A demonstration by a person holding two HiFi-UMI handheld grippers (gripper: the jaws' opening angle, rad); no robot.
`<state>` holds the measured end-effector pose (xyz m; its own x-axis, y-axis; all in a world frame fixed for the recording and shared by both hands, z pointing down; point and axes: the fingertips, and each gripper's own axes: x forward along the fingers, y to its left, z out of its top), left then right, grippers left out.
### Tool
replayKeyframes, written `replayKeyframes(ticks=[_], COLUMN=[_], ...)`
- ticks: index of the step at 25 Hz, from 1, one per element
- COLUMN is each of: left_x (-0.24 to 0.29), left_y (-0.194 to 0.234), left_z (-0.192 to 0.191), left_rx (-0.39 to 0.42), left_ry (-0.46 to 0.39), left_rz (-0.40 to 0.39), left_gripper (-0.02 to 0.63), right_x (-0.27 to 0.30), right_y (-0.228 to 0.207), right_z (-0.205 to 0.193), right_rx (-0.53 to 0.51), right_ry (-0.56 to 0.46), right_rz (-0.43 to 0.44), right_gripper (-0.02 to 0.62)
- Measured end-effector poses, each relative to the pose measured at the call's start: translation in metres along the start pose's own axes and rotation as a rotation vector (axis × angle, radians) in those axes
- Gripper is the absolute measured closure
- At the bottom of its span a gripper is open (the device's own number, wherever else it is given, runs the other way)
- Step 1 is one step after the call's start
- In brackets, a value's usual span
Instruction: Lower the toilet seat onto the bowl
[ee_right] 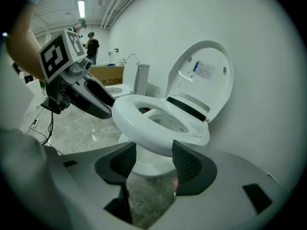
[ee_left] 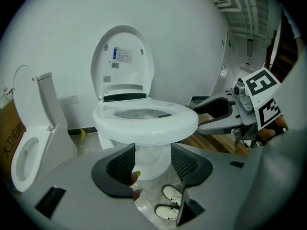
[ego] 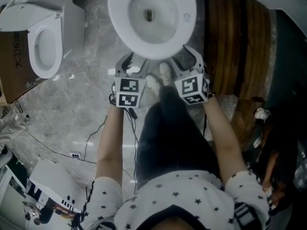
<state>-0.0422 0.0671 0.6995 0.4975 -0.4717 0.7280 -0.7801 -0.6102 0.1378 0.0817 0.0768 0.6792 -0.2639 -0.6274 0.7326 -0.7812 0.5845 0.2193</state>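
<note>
1. Grey marbled flooring (ego: 86, 56) is seen across the head view, with a strip of brown wooden boards (ego: 230, 37) at the right of the frame.
2. The toilet seat (ego: 120, 13) is found at the top centre of the head view. It is laid flat on the bowl (ee_left: 144, 137), while the lid (ee_left: 122, 56) is stood upright against the white wall (ee_left: 48, 32).
3. The left gripper (ego: 135, 65) is held just below the seat's front edge, left of centre. Its jaws are spread and nothing is pinched; only the toilet's pedestal is seen beyond the gap in the left gripper view. Contact with the seat cannot be confirmed.
4. The right gripper (ego: 184, 61) is held just below the same edge, right of centre. Its jaws are likewise spread wide, and no object is clamped between them.
5. White shoes (ego: 158, 78) are seen on the floor between the two grippers.
6. A second toilet (ego: 45, 42) is placed at the upper left of the head view, beside a cardboard box (ego: 12, 61).
</note>
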Motion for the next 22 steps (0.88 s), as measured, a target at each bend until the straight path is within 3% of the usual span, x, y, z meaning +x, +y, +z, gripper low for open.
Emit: replayKeyframes(ticks=[22], left_x=[0.024], left_y=[-0.001], left_z=[-0.037], left_rx=[-0.022], left_ry=[0.024], left_rz=[-0.023], left_gripper=[0.374], right_x=[0.022], right_y=[0.017], right_z=[-0.031], right_rx=[-0.017], right_ry=[0.022], right_rz=[-0.024], right_gripper=[0.367])
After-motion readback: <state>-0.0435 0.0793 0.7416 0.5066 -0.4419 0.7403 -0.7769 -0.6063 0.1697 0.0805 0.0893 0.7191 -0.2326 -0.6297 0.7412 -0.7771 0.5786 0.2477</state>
